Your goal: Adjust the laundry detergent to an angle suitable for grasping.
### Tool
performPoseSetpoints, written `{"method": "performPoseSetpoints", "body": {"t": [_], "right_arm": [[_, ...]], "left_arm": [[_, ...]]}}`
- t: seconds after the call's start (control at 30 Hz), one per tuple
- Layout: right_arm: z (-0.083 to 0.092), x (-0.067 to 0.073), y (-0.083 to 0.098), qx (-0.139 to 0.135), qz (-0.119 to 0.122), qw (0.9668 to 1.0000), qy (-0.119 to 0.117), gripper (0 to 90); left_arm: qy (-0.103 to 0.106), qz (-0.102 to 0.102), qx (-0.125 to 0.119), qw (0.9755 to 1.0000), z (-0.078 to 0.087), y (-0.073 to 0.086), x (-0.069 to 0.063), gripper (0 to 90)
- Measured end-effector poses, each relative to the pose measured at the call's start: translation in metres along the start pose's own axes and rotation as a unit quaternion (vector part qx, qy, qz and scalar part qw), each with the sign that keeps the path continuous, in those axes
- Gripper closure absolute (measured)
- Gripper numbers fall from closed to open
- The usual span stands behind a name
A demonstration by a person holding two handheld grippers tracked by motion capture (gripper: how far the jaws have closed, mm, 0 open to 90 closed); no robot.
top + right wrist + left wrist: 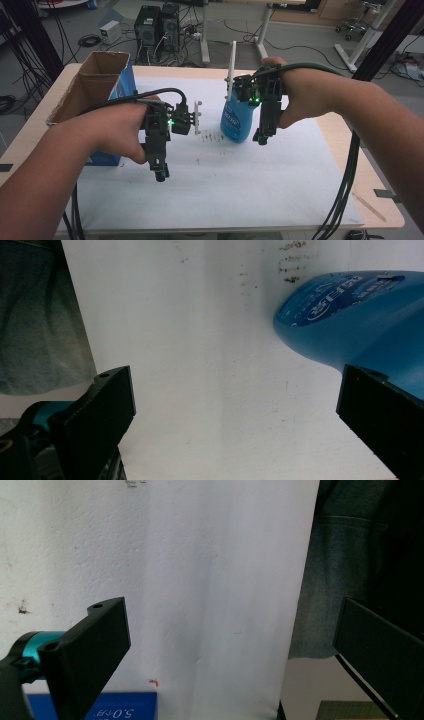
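High view: blue bottle (235, 120) stands upright just left of the right gripper (262, 137), nearer than the left gripper (160, 172); both gape empty.

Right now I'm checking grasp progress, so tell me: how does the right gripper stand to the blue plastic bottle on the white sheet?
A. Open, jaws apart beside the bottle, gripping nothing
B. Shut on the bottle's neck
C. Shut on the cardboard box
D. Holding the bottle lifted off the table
A: in the right gripper view the right gripper has its jaws wide apart over bare white sheet, with the blue plastic bottle off to one side, ungripped.
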State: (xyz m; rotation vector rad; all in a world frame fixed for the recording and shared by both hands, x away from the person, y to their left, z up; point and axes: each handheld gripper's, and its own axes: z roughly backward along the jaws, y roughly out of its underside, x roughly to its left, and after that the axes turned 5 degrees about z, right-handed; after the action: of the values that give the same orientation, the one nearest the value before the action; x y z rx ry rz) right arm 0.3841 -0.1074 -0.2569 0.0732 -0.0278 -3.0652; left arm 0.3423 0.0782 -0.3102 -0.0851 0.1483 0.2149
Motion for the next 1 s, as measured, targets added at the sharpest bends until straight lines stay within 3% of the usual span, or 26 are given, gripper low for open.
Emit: {"method": "performPoseSetpoints", "body": {"t": [0.2, 1.0], "right_arm": [[0.0000, 0.0028, -0.0018, 0.001, 0.005, 1.0000, 0.002, 1.3], [0.0005, 0.0020, 0.0029, -0.006, -0.004, 1.0000, -0.001, 1.3]], "left_arm": [[0.003, 0.007, -0.007, 0.9999, -0.0005, 0.0007, -0.0007, 1.7], [0.004, -0.001, -0.002, 1.0000, -0.0025, 0.0017, 0.0042, 1.7]]}}
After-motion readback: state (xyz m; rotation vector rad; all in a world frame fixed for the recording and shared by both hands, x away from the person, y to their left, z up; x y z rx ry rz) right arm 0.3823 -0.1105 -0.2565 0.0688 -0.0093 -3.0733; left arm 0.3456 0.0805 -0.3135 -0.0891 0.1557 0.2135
